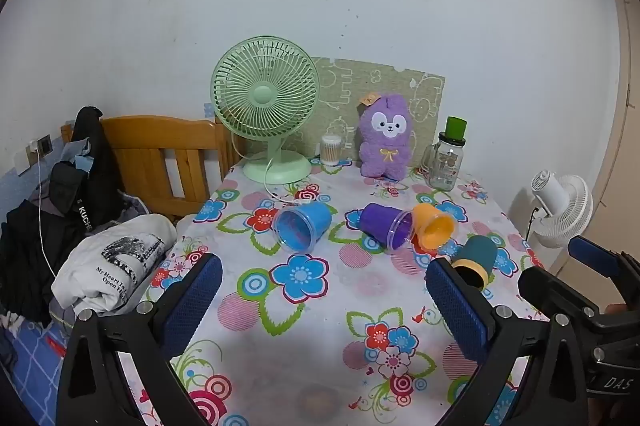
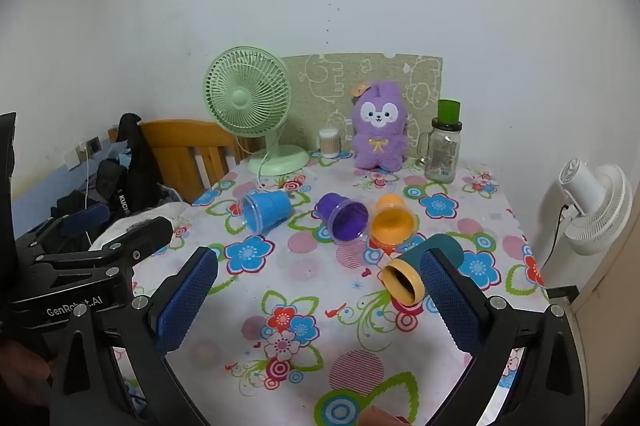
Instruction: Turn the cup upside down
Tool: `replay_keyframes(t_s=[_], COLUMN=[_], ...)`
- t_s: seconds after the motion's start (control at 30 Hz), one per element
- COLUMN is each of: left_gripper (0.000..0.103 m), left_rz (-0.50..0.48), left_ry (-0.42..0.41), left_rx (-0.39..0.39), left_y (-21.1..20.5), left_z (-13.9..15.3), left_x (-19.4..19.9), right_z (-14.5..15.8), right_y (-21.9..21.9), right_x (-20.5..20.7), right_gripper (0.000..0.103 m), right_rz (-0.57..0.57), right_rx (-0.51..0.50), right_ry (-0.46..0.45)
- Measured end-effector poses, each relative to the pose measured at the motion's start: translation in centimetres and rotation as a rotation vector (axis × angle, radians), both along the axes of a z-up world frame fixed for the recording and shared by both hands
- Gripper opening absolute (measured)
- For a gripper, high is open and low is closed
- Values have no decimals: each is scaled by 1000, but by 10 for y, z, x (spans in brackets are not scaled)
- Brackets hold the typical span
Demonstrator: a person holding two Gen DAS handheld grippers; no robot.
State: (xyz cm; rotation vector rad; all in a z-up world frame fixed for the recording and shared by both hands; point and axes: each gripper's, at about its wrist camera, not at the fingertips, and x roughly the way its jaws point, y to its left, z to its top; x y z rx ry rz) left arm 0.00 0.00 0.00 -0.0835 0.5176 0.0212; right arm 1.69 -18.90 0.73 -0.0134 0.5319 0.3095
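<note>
Four cups lay on their sides on the flowered table, both grippers spread wide and empty.

The teal cup lay just inside the right gripper's right finger, its yellow rim toward the camera. The left gripper hovered short of the blue cup, purple cup and orange cup. Farther back, a clear tub held cotton swabs beside a glass jar.
</note>
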Motion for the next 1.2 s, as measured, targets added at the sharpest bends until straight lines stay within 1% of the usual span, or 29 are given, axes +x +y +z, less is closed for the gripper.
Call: replay_keyframes(t_s=[1.2], left_gripper=[103], left_rz=[1], left_ry=[2], left_rx=[4], left_y=[0], left_z=[0], left_x=[0], right_z=[-2], right_y=[2], right_x=[-1], right_gripper=[102], right_rz=[6], right_rx=[5], right_ry=[2])
